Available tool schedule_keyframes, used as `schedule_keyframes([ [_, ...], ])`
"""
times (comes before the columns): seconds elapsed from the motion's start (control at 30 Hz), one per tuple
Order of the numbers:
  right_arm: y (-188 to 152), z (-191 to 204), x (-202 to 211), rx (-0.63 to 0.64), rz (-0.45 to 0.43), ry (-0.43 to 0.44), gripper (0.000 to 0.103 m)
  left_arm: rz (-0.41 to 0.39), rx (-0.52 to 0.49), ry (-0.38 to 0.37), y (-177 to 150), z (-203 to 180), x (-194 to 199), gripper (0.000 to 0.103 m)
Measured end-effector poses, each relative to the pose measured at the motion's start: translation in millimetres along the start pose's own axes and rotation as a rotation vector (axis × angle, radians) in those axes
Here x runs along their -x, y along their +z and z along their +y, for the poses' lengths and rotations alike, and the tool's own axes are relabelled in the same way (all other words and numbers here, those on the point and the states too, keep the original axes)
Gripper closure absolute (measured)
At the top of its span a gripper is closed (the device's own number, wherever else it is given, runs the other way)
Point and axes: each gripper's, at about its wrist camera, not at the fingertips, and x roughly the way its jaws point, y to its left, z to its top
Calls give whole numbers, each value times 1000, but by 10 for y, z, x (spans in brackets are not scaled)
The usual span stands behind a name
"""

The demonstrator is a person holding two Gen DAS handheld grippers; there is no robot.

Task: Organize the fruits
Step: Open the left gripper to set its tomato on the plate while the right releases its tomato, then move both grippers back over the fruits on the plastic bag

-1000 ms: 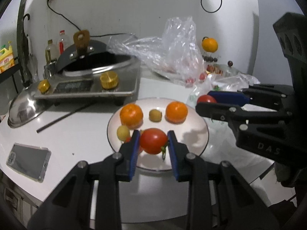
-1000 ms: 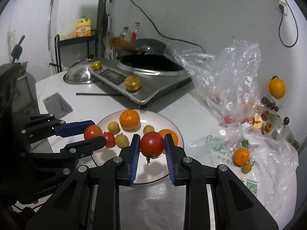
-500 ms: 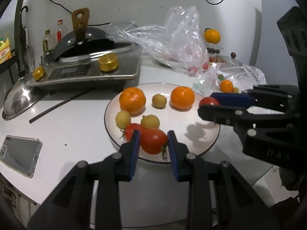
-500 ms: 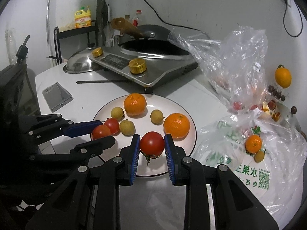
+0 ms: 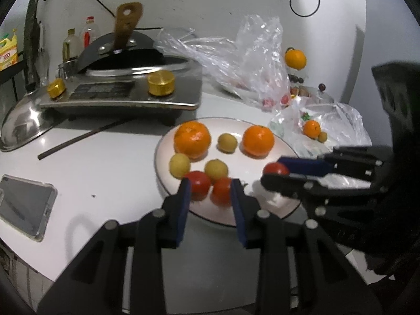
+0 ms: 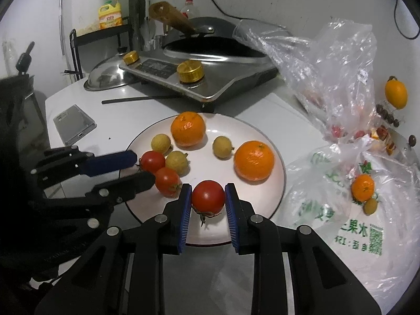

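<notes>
A white plate [image 6: 252, 134] [image 5: 270, 127] holds two oranges [image 6: 188, 128] [image 6: 254, 160], three small yellow fruits and two red tomatoes [image 6: 152, 161] [image 6: 168, 181]. My left gripper [image 5: 210, 199] is open over the plate's near edge; both tomatoes [image 5: 199, 183] [image 5: 221, 190] lie between its fingers, the right one just released. My right gripper [image 6: 208, 204] is shut on a third tomato [image 6: 208, 197], held just above the plate's front. It also shows in the left wrist view [image 5: 275, 169].
An induction cooker with a wok [image 6: 210, 63] stands behind the plate. A phone [image 6: 74, 124] and a chopstick [image 6: 136, 99] lie to the left. Plastic bags with more fruit [image 6: 362, 187] sit to the right. A pot lid [image 5: 21, 123] rests at far left.
My left gripper has opened and let go of its tomato beside the other one on the plate. Both grippers have come lower and closer to the plate.
</notes>
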Motion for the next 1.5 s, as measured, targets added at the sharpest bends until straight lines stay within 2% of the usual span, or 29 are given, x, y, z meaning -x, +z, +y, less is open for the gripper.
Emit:
schedule_keyframes([
  [0.3, 18, 216, -127, -7, 39, 75, 75, -16, 28, 26, 17, 181, 84, 70],
  [0.67, 50, 271, -197, -18, 57, 92, 75, -33, 32, 51, 30, 271, 199, 70],
  [0.77, 46, 252, -183, -25, 59, 87, 74, -38, 28, 54, 34, 250, 225, 69],
  [0.9, 21, 210, -126, -35, 47, 88, 65, -38, 18, 60, 42, 201, 245, 68],
  [1.3, -23, -12, 170, -59, -19, 64, 65, -49, -24, 66, 134, -95, 285, 67],
  [1.37, -38, -85, 246, -65, -35, 54, 65, -53, -33, 64, 152, -169, 289, 63],
  [1.4, -40, -113, 278, -68, -41, 50, 65, -56, -36, 64, 162, -208, 292, 52],
  [1.43, -44, -149, 312, -69, -49, 44, 65, -63, -35, 62, 175, -245, 299, 47],
  [1.5, -53, -232, 381, -73, -63, 29, 65, -71, -41, 49, 202, -336, 314, 47],
])
